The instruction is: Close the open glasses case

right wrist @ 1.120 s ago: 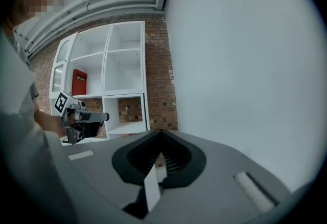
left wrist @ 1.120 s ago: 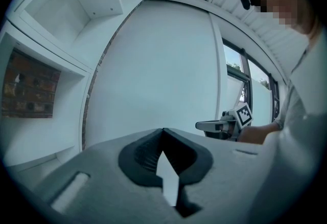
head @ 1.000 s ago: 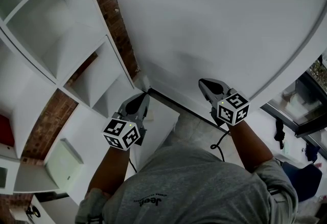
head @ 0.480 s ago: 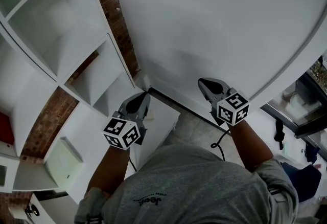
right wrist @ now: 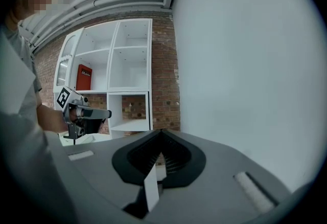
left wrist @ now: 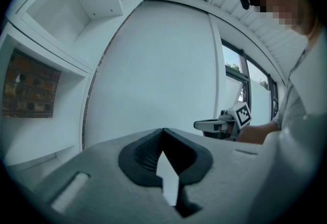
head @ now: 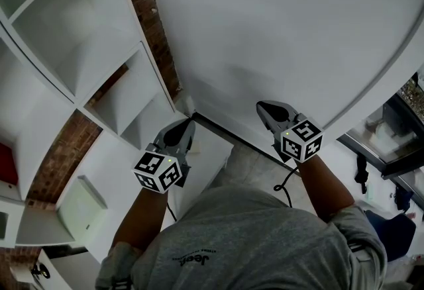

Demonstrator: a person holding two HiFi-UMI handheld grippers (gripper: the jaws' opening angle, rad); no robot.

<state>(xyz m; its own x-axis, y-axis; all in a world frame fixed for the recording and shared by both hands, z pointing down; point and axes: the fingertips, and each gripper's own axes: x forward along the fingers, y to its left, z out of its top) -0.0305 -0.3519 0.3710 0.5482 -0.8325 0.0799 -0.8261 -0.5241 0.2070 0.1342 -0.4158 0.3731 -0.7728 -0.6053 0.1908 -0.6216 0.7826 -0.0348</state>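
Your grey left tongs and grey right tongs are both pressed together on nothing and face the plain white wall, and the open glasses case shows in no view, so first find it, then push it shut with one closed tip.

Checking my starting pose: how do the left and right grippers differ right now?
The left gripper is nearer the white shelves; the right gripper is before the bare white wall. The left sits lower in the head view than the right. Both are shut and hold nothing.
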